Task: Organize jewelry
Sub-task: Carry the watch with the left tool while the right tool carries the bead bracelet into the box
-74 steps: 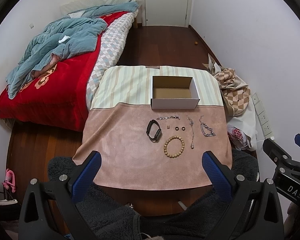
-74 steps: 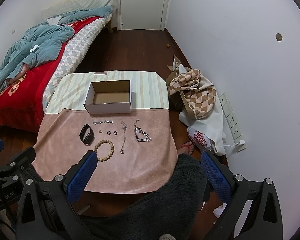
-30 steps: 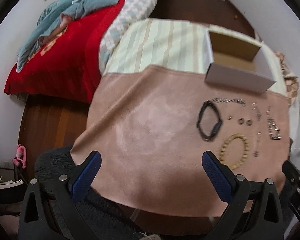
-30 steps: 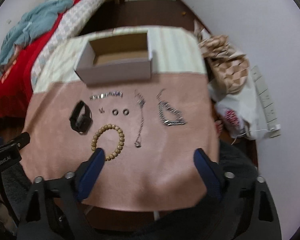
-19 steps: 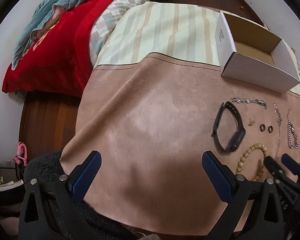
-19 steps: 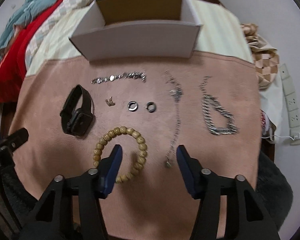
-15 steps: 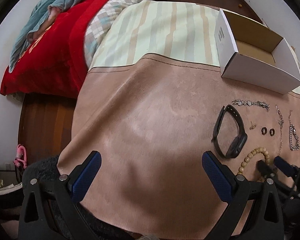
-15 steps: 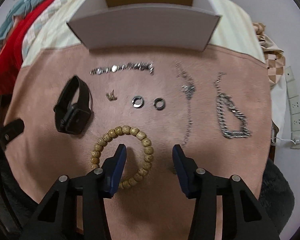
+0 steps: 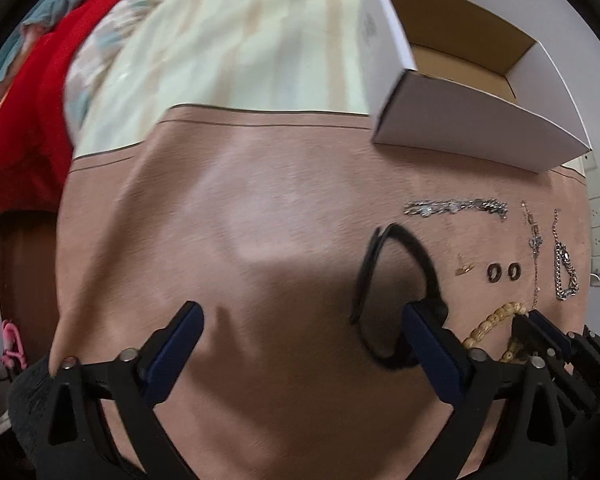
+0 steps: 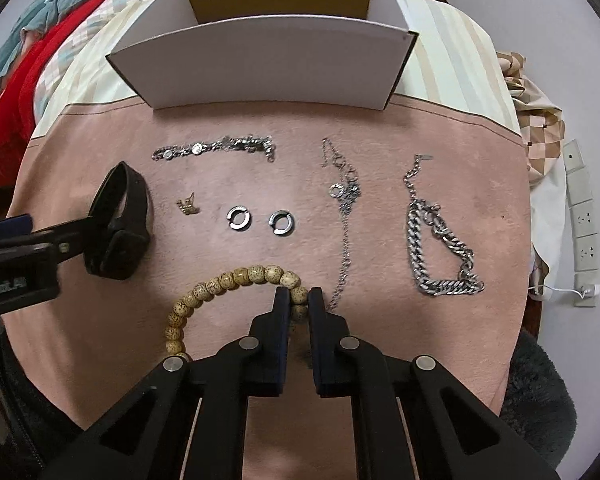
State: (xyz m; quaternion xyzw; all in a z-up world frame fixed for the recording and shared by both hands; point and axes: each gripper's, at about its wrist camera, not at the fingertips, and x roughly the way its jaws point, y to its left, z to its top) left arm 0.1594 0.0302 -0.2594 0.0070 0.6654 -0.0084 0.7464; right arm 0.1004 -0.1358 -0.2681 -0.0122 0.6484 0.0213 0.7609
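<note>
Stood at the far edge of the pink cloth [image 10: 380, 360]: open white box [image 10: 268, 64]. Spread wide over the cloth, left gripper [image 9: 300, 316], one finger [image 9: 424, 332] through the black band [image 9: 396, 280]. Clamped on the bead bracelet [image 10: 236, 276] near the front edge: right gripper [image 10: 299, 295].

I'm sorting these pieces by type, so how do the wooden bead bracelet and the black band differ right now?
The bead bracelet is tan round beads; the black band is one smooth dark strap. The right gripper is shut on the bead bracelet, while the left gripper is open beside the black band. Both are closed loops on the pink cloth.
</note>
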